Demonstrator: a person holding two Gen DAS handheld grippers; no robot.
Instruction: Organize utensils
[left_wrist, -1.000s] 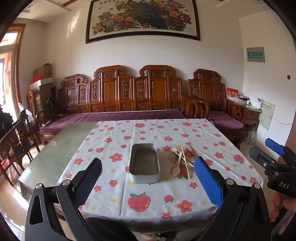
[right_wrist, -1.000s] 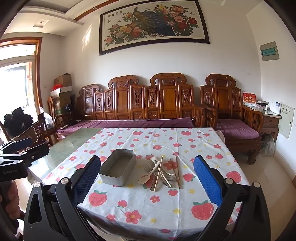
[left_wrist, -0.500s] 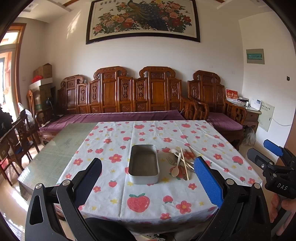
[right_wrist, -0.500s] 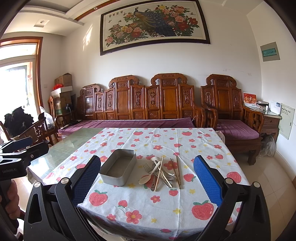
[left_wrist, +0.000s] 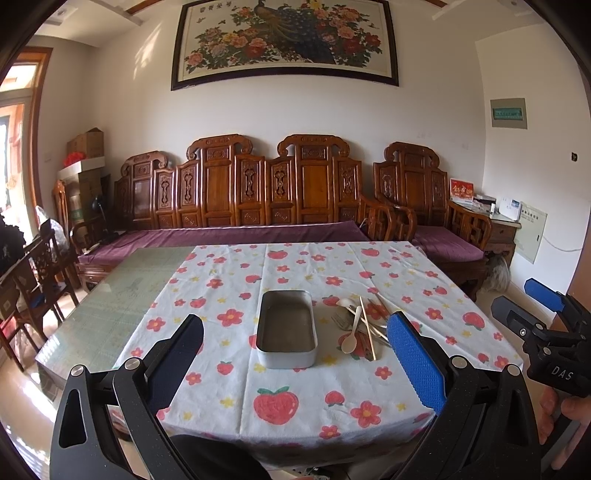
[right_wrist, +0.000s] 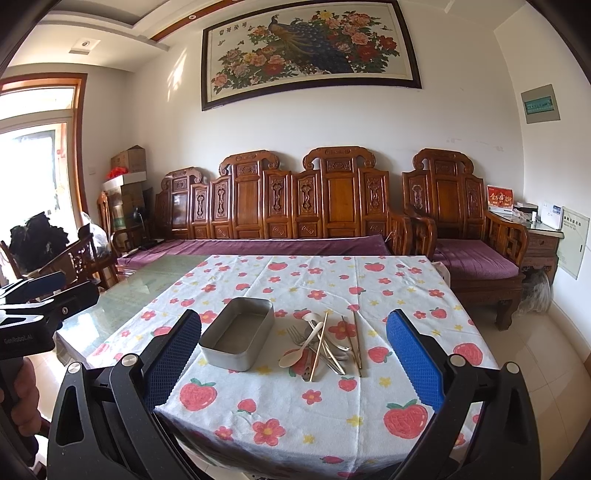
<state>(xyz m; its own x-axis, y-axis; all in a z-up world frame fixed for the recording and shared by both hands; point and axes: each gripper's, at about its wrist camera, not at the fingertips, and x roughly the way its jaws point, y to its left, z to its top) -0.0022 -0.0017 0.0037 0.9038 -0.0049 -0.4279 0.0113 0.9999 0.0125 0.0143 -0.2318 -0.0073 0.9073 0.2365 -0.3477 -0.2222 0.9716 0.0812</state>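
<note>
Utensils (right_wrist: 325, 345) lying in loose pile on desk (right_wrist: 280, 413), just beside empty metal tin (right_wrist: 238, 338); nothing sorted yet, all remaining. Left gripper (left_wrist: 295, 354) and right gripper (right_wrist: 293, 356) hovering short of desk, fingers apart, gripping nothing

tin (right_wrist: 238, 338) x1 | wood spoons (right_wrist: 300, 350) x2 | claws x2

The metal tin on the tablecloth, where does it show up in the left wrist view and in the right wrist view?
Left wrist view: the metal tin sits just below centre, end-on, with the utensil pile to its right.
Right wrist view: the tin lies left of centre, turned at an angle, the utensil pile again to its right.
Shared landmark: the peacock painting on the wall above the carved bench.
</note>
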